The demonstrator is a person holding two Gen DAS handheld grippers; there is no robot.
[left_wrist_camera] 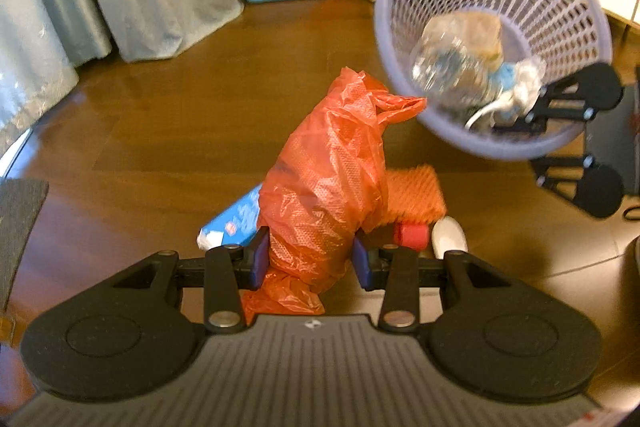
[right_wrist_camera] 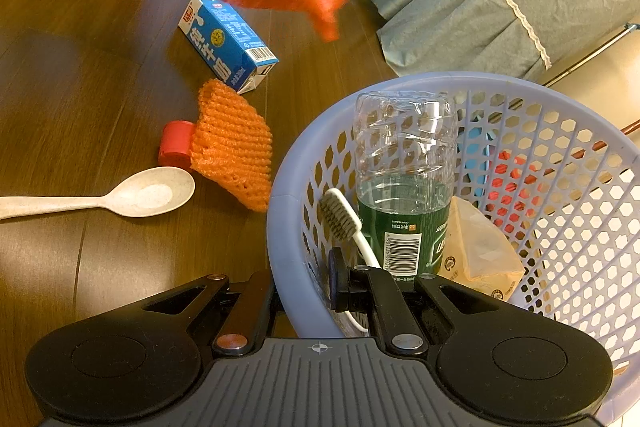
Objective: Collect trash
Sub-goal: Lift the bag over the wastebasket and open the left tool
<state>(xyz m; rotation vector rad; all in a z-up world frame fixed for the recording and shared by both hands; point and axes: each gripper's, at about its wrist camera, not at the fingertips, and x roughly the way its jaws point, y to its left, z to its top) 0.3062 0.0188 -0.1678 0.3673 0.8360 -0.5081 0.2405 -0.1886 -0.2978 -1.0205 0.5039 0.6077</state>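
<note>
I have the left gripper [left_wrist_camera: 308, 261] clamped on the orange plastic bag [left_wrist_camera: 328, 183], its blue pads pressing the crumpled lower part from both sides, so the bag stands up in the middle of the left wrist view with its loose mouth flopping toward the upper right. Pinching it low keeps the bulk ahead of the fingers, which I judge suits carrying it to the basket.

The right gripper [right_wrist_camera: 308, 287] is closed across the lavender basket [right_wrist_camera: 288, 203]: one finger sits outside the wall, the other inside, at lower centre of the right wrist view. Gripping the rim lets me lift and tilt it, and in the left view the basket hangs in the upper right, mouth turned toward the bag, so I read it as being offered as the catcher.

Inside it already lie a clear bottle with a green label [right_wrist_camera: 404, 187], a toothbrush [right_wrist_camera: 344, 223] and a tan wrapper [right_wrist_camera: 476, 247], all slid toward the lowest part.

On the wooden floor [right_wrist_camera: 80, 75], in the left half of the right view, are a blue milk carton [right_wrist_camera: 228, 43], an orange foam net [right_wrist_camera: 234, 147], a red cap [right_wrist_camera: 174, 143] touching the net's edge, and a pale spoon [right_wrist_camera: 132, 195]. They lie close together and near the basket. I judge the bag goes in next, with those four left to gather.
</note>
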